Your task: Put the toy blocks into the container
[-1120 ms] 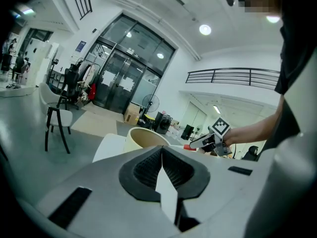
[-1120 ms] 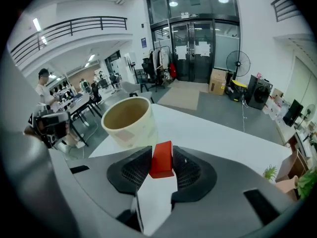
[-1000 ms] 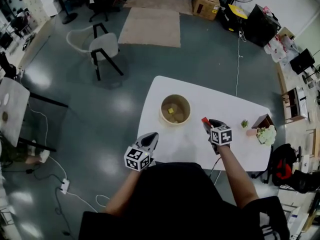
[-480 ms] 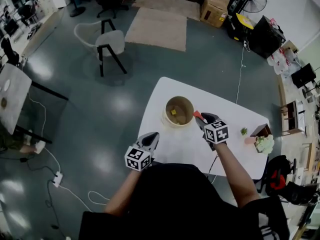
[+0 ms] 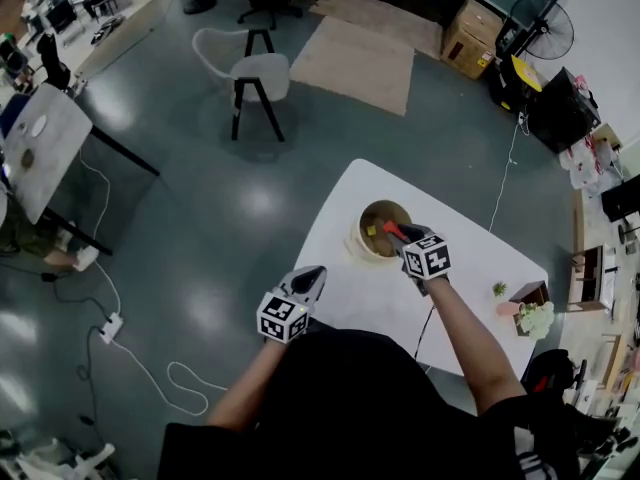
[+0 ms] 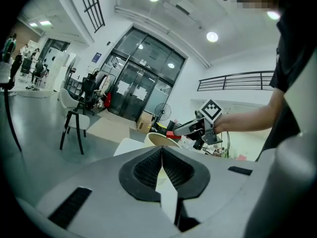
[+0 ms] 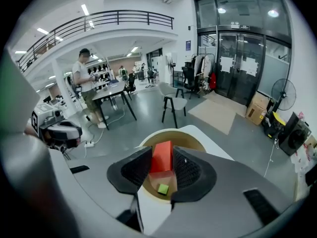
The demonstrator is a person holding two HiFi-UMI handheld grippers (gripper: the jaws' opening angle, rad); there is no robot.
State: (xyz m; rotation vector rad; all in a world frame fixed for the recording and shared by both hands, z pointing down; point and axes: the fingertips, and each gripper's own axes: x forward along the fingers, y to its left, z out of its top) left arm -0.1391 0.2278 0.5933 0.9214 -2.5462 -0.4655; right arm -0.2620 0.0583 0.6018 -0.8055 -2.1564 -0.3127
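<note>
- Right hand-held gripper (image 7: pixel 162 166): jaws approx. half apart, clamped on a red block (image 7: pixel 162 156), which it holds just above the mouth of the container (image 5: pixel 362 251).
- Container stands near the far left edge of the tabletop (image 5: pixel 345 288); a small yellow-green block (image 7: pixel 163 188) lies on its bottom.
- Left hand-held gripper (image 6: pixel 162 168): jaws fully together, nothing betw. them; it is at the near left edge, well apart from the container.
- Sheets on the glass doors (image 7: pixel 233 58): print too small to read.

1. We see a white bench (image 5: pixel 345 293) standing on the grey floor (image 5: pixel 200 218).
2. A round container (image 5: pixel 362 242) sits on it near its far edge.
3. At its right end we find a small green plant (image 5: pixel 499 289) and a wooden box (image 5: pixel 529 294) with flowers.
</note>
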